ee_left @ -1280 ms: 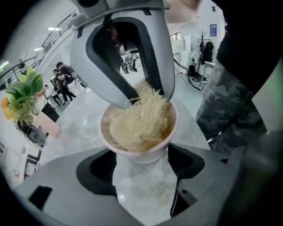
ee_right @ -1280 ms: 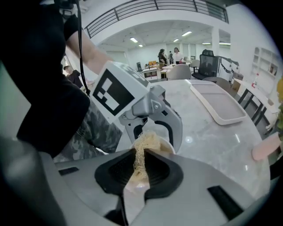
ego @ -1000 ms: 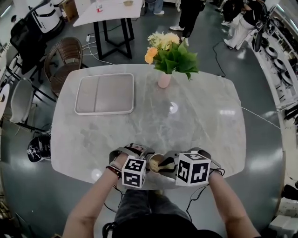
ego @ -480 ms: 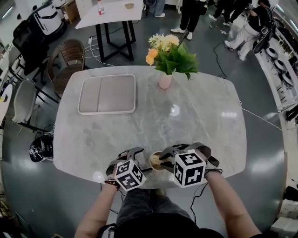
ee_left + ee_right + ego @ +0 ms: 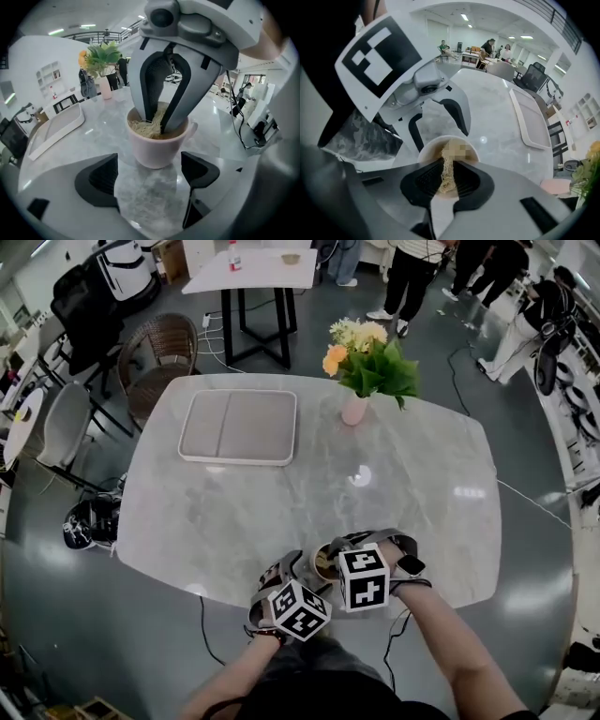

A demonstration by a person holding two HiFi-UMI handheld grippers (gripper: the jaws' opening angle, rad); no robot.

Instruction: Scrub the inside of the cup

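Scrubbing is proceeding: right gripper (image 5: 446,165) is clamping a straw-coloured fibrous scrub wad (image 5: 140,127) inside the pale pink ceramic cup (image 5: 157,143) at the grey marble table (image 5: 281,493)'s near edge, while left gripper (image 5: 150,174), its jaws having just been opening wide, is gripping nothing, the cup standing untouched at their mouth and probably needing re-steadying next.

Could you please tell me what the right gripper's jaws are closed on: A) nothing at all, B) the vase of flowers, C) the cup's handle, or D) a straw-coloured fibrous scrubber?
D: in the right gripper view, the right gripper has its jaws pinched on the fibrous scrubber, whose far end reaches into the pink cup.
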